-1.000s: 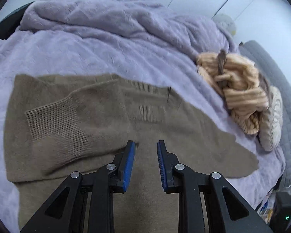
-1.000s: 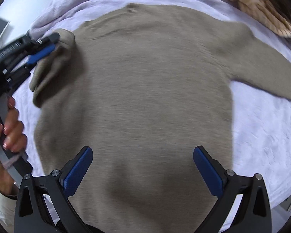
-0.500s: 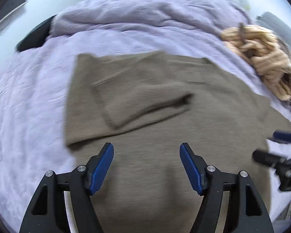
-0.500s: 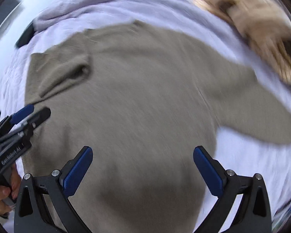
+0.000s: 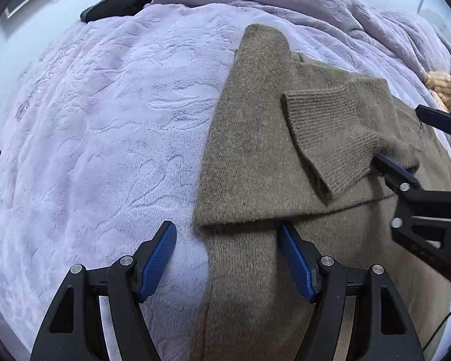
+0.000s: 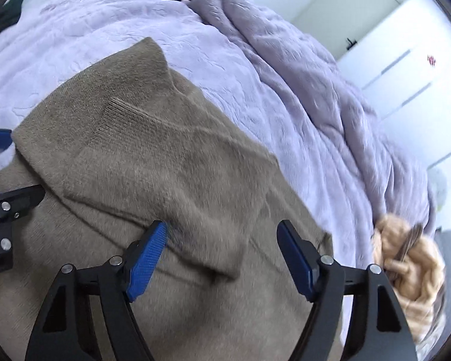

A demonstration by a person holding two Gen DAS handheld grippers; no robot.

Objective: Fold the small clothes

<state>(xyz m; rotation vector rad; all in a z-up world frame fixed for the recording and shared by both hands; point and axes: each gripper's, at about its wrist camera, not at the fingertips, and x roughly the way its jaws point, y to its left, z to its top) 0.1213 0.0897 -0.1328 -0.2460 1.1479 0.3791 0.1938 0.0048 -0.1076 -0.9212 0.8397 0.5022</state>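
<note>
An olive-brown knit sweater (image 5: 255,150) lies flat on a lilac blanket (image 5: 105,120). One sleeve with a ribbed cuff (image 5: 324,132) is folded across its chest. My left gripper (image 5: 227,231) is open and points down at the sweater's left edge, just below the folded sleeve; one pad hangs over the blanket, the other over the knit. My right gripper (image 6: 222,228) hovers over the folded sleeve (image 6: 165,156) with its jaws closing. Sweater fabric lies under and between the pads, which do not pinch it. Each gripper shows at the edge of the other's view (image 5: 406,138) (image 6: 6,165).
A tan knit garment (image 6: 406,258) lies bunched to the right of the sweater. A crumpled lilac duvet (image 6: 315,90) heaps up along the far side. White cupboard doors (image 6: 406,60) stand behind. A dark object (image 5: 120,0) rests at the bed's far end.
The left gripper went from nearly shut to open and shifted to the sweater's left edge. The right gripper swung across and rolled over the folded sleeve, and its jaws narrowed.
</note>
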